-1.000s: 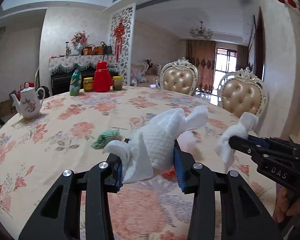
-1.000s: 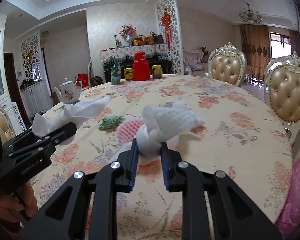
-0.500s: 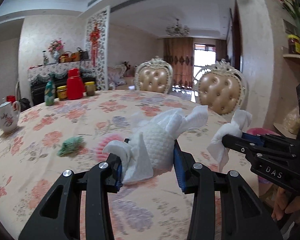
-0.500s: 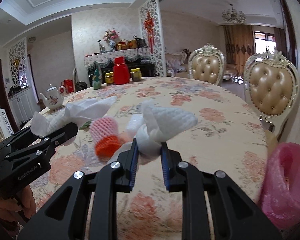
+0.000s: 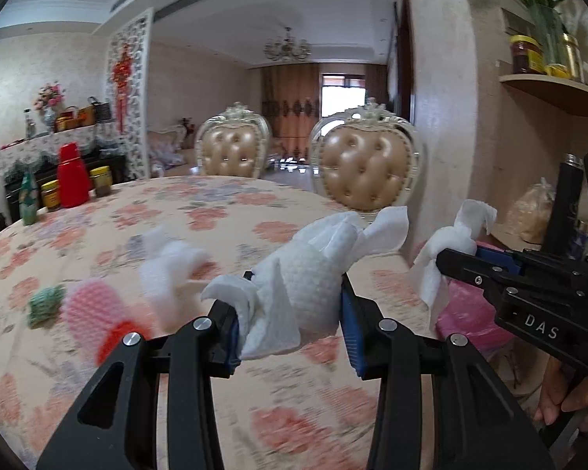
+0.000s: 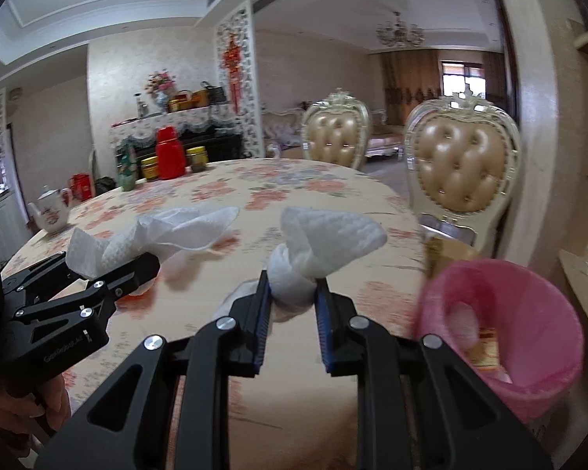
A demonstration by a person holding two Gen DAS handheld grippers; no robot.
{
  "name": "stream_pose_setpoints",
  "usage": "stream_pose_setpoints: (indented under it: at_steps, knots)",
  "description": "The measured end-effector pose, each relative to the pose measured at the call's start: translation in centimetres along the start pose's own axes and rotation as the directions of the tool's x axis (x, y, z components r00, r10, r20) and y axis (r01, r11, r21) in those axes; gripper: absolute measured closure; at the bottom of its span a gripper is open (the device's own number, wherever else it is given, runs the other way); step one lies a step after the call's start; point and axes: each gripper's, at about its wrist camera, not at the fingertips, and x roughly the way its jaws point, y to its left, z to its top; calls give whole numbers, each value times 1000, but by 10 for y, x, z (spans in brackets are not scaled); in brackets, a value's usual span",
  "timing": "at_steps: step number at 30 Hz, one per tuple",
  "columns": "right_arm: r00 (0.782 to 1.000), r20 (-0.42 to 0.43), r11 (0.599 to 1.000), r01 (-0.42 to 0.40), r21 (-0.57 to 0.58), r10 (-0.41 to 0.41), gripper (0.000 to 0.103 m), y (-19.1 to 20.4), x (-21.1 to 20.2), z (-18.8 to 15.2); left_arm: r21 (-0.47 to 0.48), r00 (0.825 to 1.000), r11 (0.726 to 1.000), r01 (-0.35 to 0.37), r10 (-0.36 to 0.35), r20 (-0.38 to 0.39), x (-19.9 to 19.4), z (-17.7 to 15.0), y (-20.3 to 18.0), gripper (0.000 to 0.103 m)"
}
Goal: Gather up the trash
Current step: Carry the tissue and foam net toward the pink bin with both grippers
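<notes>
My left gripper (image 5: 290, 313) is shut on a crumpled white paper towel (image 5: 302, 278) and holds it above the floral table (image 5: 223, 211). My right gripper (image 6: 292, 301) is shut on a second white paper towel (image 6: 325, 239). A bin with a pink liner (image 6: 501, 329) stands off the table's right edge, just right of my right gripper; it also shows in the left wrist view (image 5: 466, 313). More white tissue (image 5: 168, 262), a pink and orange foam piece (image 5: 94, 313) and a green wad (image 5: 45, 303) lie on the table at the left.
A red jug (image 6: 169, 152), jars and a green bottle stand at the table's far side, with a teapot (image 6: 51, 211) at the left. Two padded chairs (image 6: 464, 168) stand behind the table. A shelf and wall are at the right.
Both grippers have swung right with their paper towels. The pink bin has come into full view beside my right gripper.
</notes>
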Motion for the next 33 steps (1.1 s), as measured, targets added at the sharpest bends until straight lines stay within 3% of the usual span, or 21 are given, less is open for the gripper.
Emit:
stream_pose_setpoints:
  at_steps: [13, 18, 22, 29, 33]
  knots:
    - [982, 4, 979, 185, 87, -186, 81, -86, -26, -11, 63, 980, 978, 200, -200, -2, 56, 27, -86, 64]
    - [964, 0, 959, 264, 104, -265, 81, -125, -40, -15, 49, 957, 956, 290, -289, -30, 82, 33, -114, 64]
    - [949, -11, 942, 315, 120, -316, 80, -150, -46, -20, 46, 927, 927, 371, -367, -77, 108, 36, -139, 64]
    - [932, -32, 919, 362, 158, -362, 77, -196, -49, -26, 16, 891, 898, 440, -434, -136, 146, 41, -172, 64]
    - [928, -47, 914, 372, 164, -369, 76, -215, -39, -25, 21, 886, 895, 446, -438, -153, 163, 42, -188, 64]
